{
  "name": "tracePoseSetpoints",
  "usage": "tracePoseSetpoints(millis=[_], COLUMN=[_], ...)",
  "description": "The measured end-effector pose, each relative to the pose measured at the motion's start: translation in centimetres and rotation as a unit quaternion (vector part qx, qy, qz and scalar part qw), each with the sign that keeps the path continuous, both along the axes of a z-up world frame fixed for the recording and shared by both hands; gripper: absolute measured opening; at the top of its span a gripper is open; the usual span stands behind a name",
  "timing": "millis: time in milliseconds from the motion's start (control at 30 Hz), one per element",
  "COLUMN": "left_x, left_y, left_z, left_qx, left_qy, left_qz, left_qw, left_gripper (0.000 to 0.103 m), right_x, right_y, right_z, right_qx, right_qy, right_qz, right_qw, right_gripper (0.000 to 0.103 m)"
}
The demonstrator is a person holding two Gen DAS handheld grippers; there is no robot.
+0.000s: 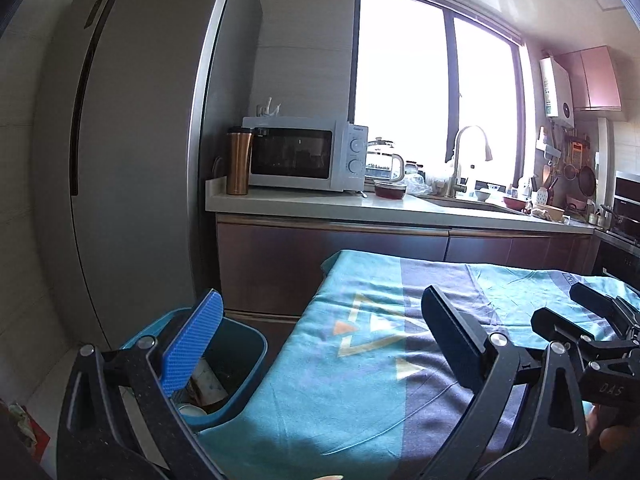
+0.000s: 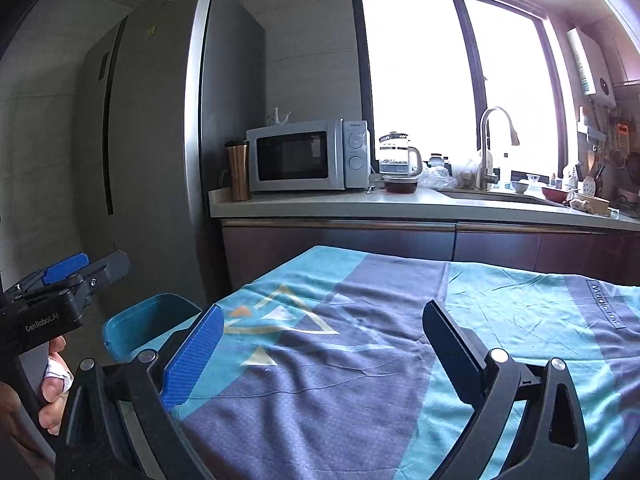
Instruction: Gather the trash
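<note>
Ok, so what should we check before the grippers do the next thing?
1. Left hand-held gripper open, nothing between its fingers: ok.
2. Right hand-held gripper open and empty: ok.
3. Blue trash bin beside the table, top open: ok.
4. Trash already inside the bin: ok, some pieces show.
5. Patterned tablecloth free of trash: ok where visible.
6. More trash elsewhere in the kitchen: cannot tell.

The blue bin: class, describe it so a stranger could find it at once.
Start at the tall grey refrigerator. On the floor between it and the table's teal cloth stands the blue bin. Unlike the countertop items, it sits low and open-topped, with discarded scraps visible inside.
</note>
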State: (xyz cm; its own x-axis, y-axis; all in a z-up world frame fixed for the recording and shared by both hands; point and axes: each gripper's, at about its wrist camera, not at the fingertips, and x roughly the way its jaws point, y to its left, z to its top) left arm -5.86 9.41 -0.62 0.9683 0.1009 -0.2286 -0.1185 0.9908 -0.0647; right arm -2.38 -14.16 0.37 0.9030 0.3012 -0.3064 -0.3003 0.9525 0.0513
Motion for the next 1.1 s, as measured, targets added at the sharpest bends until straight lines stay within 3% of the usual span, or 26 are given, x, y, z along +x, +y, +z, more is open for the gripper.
tracePoseSetpoints(millis=[467,1100], left_x=[0.3,0.7], left_y=[-1.4,-2.6], left_z=[-0.3,-0.5], left_qx=[0.015,0.032], left_qy=[-0.007,-0.01], left_qz=[0.006,0.003], left_qw=[0.9999,0.9994], left_gripper=[0.098,0.098], right_x=[-1.3,-1.3], right_y=[-3.0,-4.2], right_z=[0.1,0.1], right_qx=[0.013,0.018], right_qy=[-0.014,-0.011], right_qz=[-0.063,-0.073], right_qw=[0.998,0.997], right_gripper=[0.096,0.096])
